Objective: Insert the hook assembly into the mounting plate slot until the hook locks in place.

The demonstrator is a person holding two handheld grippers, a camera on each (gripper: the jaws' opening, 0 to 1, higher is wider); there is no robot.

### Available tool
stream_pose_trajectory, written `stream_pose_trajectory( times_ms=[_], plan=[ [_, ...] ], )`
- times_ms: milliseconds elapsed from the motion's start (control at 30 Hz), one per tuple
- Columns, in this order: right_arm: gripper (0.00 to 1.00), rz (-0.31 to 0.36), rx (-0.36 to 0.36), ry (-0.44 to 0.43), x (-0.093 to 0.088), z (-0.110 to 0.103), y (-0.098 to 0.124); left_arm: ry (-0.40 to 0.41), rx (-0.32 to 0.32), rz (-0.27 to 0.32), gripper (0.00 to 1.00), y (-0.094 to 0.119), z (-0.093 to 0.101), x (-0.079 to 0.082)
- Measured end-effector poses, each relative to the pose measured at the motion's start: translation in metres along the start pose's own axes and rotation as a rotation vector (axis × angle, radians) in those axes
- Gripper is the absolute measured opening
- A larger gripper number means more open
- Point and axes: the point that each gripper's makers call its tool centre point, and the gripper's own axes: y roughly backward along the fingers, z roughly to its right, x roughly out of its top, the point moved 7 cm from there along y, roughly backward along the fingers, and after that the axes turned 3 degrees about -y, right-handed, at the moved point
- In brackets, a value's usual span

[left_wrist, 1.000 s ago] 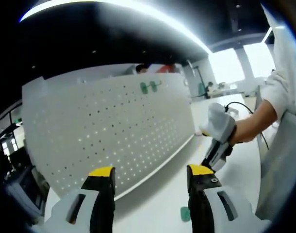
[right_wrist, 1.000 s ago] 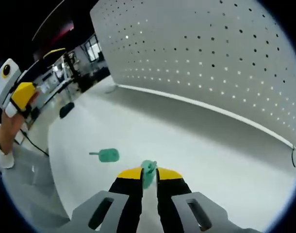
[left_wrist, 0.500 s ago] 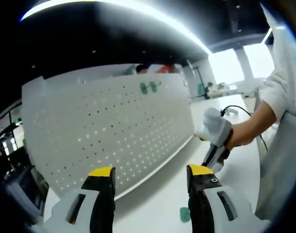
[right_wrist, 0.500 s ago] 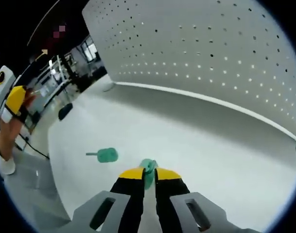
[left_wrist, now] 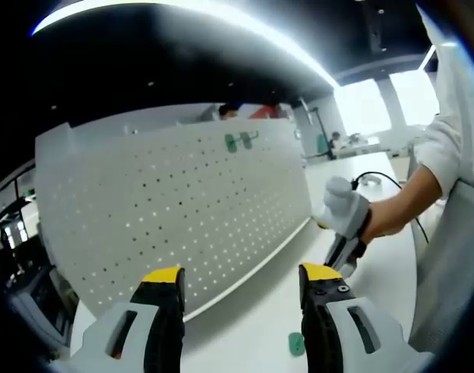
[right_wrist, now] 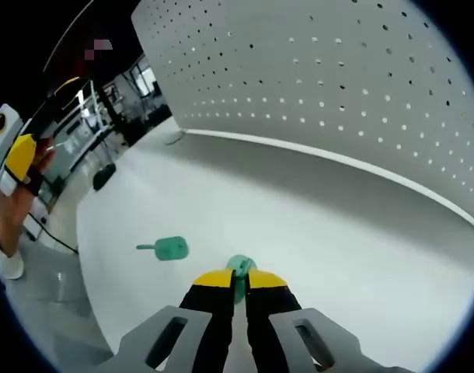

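Pickup looks to be the step in hand. In the right gripper view the right gripper (right_wrist: 238,278) has its yellow-tipped jaws drawn together on a small green hook piece (right_wrist: 240,268), which pokes out just past the tips and sits low over the white table (right_wrist: 315,225). A second green hook piece (right_wrist: 165,249) lies loose on the table just to the left of the first one, apart from the jaws. Beyond them, at the far side, a white pegboard (right_wrist: 330,85) stands upright along the table's edge, well apart from both pieces.

In the left gripper view the left gripper (left_wrist: 241,278) is spread wide with nothing between its jaws, pointed at the pegboard (left_wrist: 175,202). Two green hooks (left_wrist: 238,141) already sit high on the board near its top edge. The person's hand (left_wrist: 347,210) shows at the right, holding the other gripper down toward the table.

My reading is that the piece is gripped but not yet carried. The next move calls for lifting it clear, bringing it across to the board, lining its back tabs with a slot or holes and pressing until it catches. The free gripper could steady the board. Which hole is meant cannot be told.
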Motion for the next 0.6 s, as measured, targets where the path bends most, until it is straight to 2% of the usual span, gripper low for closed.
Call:
stream_pose_trajectory(
  times_ms=[400, 600],
  plan=[
    [0.01, 0.004, 0.008, 0.007, 0.0000, -0.0013, 0.0023, 0.000, -0.003, -0.002, 0.60, 0.0000, 0.0005, 0.0008],
    [0.01, 0.035, 0.004, 0.023, 0.0049, 0.0003, 0.0080, -0.001, -0.008, -0.004, 0.60, -0.0012, 0.0015, 0.0005]
  ],
)
